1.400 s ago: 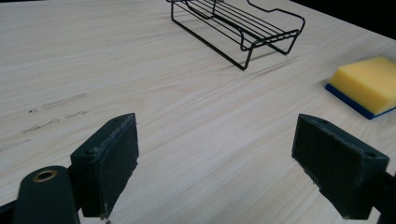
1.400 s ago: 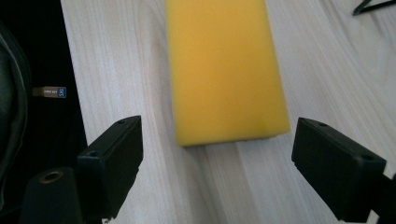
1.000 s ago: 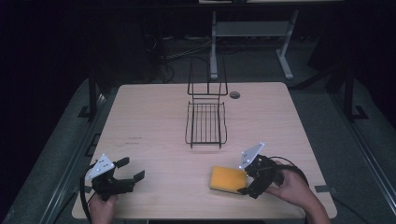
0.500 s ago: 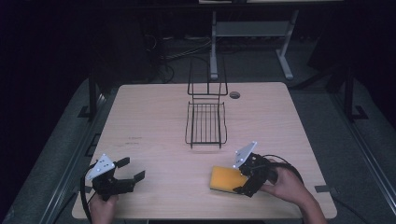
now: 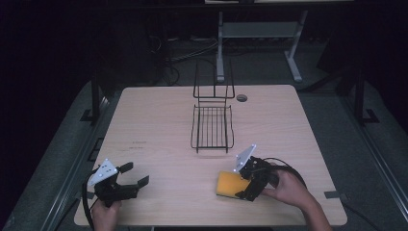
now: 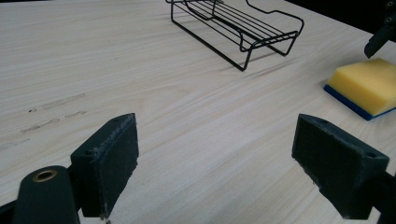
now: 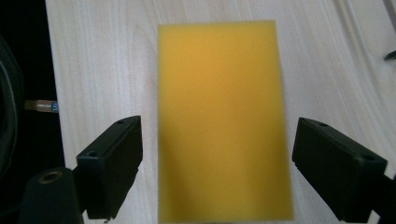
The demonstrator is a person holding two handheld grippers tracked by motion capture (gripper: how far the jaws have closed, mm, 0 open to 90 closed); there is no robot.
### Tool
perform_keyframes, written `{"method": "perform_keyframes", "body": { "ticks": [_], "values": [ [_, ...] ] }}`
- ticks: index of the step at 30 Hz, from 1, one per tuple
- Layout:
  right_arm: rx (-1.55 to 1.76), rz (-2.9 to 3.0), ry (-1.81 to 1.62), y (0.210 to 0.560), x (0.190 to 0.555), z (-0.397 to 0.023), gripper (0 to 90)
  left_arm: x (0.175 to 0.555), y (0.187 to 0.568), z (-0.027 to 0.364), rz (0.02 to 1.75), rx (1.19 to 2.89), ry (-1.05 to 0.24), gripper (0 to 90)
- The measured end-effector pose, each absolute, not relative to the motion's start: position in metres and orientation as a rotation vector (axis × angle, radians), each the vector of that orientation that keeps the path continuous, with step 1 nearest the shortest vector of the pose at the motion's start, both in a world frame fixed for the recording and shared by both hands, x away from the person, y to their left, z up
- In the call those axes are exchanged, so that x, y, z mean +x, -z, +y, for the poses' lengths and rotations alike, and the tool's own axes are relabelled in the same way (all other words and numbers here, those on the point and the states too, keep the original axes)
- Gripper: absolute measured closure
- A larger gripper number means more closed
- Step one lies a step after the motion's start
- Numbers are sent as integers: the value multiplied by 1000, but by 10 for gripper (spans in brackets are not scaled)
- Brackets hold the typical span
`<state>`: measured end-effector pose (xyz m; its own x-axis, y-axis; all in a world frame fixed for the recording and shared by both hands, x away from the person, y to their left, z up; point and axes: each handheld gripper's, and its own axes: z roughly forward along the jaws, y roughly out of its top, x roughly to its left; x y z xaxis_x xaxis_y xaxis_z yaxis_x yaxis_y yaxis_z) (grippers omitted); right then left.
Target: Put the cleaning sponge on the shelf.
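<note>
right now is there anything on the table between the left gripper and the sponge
No. In the left gripper view, bare wooden table runs from the open left gripper to the yellow sponge. The wire rack sits farther back.

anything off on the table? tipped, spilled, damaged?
Nothing stands out. The wire rack sits upright mid-table, empty. The yellow sponge lies flat, blue side down, between the open right gripper jaws. The left gripper is open near the table edge. Only faint scuff marks.
</note>
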<state>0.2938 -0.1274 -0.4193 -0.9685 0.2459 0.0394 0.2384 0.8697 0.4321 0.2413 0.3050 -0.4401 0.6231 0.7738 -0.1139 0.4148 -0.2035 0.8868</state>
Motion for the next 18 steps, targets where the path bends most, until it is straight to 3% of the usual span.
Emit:
{"method": "perform_keyframes", "body": {
  "ticks": [18],
  "values": [
    [366, 3052, -620, 429, 299, -116, 157, 242, 441, 306, 958, 1826, -438, 140]
  ]
}}
